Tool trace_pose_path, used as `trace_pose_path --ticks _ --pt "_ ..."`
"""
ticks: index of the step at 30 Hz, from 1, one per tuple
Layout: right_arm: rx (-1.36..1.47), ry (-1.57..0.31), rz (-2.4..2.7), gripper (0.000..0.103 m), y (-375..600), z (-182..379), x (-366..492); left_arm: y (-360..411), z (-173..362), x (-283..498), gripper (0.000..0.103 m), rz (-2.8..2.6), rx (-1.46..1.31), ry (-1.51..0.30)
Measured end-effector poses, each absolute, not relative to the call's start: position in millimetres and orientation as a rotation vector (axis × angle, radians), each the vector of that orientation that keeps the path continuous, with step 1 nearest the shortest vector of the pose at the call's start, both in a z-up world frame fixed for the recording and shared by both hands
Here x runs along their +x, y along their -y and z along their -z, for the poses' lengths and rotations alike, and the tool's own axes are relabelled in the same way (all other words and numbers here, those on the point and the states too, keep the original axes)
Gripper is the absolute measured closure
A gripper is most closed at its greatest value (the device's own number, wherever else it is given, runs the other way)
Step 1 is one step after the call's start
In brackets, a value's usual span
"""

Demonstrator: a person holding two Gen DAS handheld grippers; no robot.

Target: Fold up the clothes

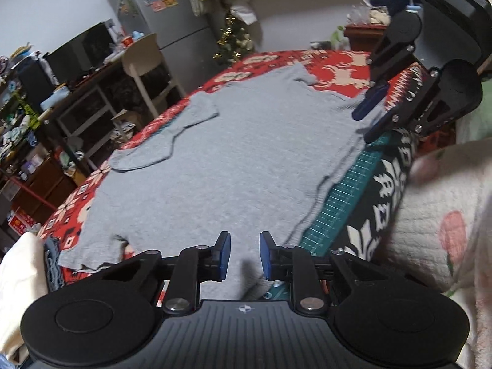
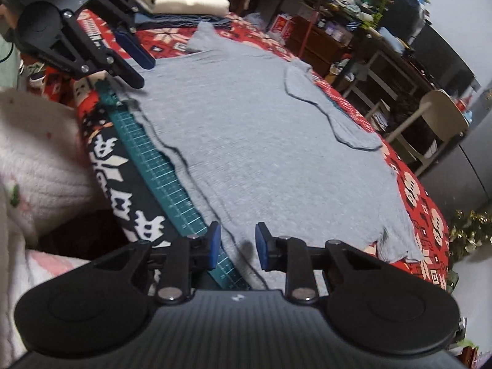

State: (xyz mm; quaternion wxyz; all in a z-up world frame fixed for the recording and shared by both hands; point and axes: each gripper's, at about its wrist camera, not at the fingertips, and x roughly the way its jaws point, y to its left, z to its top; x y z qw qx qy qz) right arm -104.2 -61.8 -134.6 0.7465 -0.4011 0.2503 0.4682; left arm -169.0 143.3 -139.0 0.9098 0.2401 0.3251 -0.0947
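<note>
Across the desk [image 1: 323, 70], under its red patterned cloth [image 2: 424, 203], one grey T-shirt [image 1: 233, 160] lies spread flat, its near edge overlapping a green cutting mat [image 2: 172, 181] of which only a strip shows. Whether the shirt lies front or back up cannot be told, and motion blur softens its weave. One sleeve in the right wrist view is folded in over the body; the corner nearest the left gripper [image 1: 245, 256] is hidden behind its black frame. Two grippers are in view. The left one hovers over the shirt's edge with its blue fingers [image 1: 225, 255] spread and nothing between them. The right gripper [image 2: 235, 246] hangs over the opposite end, its fingers [image 2: 215, 244] likewise spread and empty. A person's pale flowered sleeve [image 1: 439, 215] is cut off at the frame edge. One stack of folded clothes [image 2: 184, 3], cream on top of blue, sits at the desk's end, partly hidden by the left gripper. Around the desk: cluttered dark shelves [image 1: 80, 113], one white chair [image 1: 144, 61], a grey refrigerator [image 1: 166, 9] with stickers, and a small tinselled tree [image 1: 233, 40], all blurred.
</note>
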Motion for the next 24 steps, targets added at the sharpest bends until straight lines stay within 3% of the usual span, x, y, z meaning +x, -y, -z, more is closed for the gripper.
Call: trace_pose_path --ticks 24 --pt "-0.988 -0.522 -1.055 0.080 50.9 144.4 -110.3 -101.9 160.0 -162.0 0.081 0.345 0.738 -0.691"
